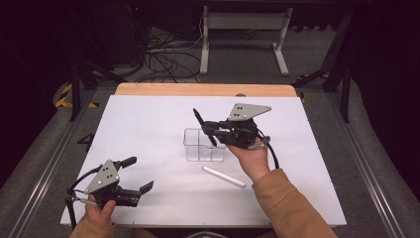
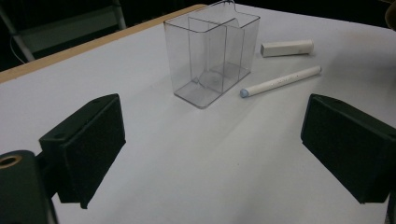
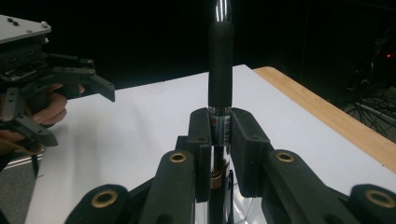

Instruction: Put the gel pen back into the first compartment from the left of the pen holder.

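My right gripper (image 1: 212,130) is shut on a black pen (image 1: 204,126), which it holds tilted above a clear divided container (image 1: 194,148) in the middle of the white table. In the right gripper view the pen (image 3: 220,60) stands upright, clamped between the pads of the right gripper (image 3: 219,135). My left gripper (image 1: 139,173) hovers open at the near left corner with nothing in it. In its own view the left gripper (image 2: 217,149) faces the container (image 2: 212,51), and a white pen (image 2: 280,81) lies beside that.
The white pen (image 1: 224,176) lies on the table (image 1: 148,119) just in front of my right hand. A short white stick (image 2: 286,47) rests behind the container. A wooden strip (image 1: 203,89) runs along the far edge. Cables and a stand sit on the floor beyond.
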`<control>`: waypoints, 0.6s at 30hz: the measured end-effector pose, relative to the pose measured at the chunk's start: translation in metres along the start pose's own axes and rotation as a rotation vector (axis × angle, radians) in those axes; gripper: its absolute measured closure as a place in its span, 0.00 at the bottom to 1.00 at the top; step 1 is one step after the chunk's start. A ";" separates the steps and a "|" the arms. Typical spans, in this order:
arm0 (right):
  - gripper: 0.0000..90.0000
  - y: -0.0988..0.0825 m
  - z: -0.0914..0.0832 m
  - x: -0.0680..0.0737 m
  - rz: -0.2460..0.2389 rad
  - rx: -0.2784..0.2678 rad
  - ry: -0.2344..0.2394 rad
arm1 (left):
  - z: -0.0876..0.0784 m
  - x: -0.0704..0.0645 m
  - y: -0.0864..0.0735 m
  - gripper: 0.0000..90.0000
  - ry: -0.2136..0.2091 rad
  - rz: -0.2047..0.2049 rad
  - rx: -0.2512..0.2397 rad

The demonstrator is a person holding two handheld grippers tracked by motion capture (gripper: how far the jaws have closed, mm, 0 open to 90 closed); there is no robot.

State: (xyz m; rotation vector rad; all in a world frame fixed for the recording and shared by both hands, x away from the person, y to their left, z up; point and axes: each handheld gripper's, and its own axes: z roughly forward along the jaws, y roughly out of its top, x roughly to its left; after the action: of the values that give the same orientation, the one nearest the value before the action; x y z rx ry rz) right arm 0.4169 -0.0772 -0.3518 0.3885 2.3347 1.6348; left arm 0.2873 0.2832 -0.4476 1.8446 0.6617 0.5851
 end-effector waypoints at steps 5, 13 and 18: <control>0.88 -0.001 0.010 0.000 0.005 -0.003 -0.009 | 0.000 0.000 0.000 0.08 -0.004 -0.002 -0.002; 0.88 -0.004 0.023 -0.002 0.024 -0.027 -0.018 | 0.000 0.001 0.000 0.08 -0.006 -0.007 -0.006; 0.88 -0.006 0.032 -0.003 0.045 -0.042 -0.013 | 0.000 0.001 -0.001 0.08 -0.007 -0.008 -0.006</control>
State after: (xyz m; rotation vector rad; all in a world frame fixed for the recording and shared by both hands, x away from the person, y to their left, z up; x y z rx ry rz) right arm 0.4309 -0.0527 -0.3675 0.4445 2.2943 1.6930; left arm 0.2878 0.2841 -0.4481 1.8367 0.6613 0.5750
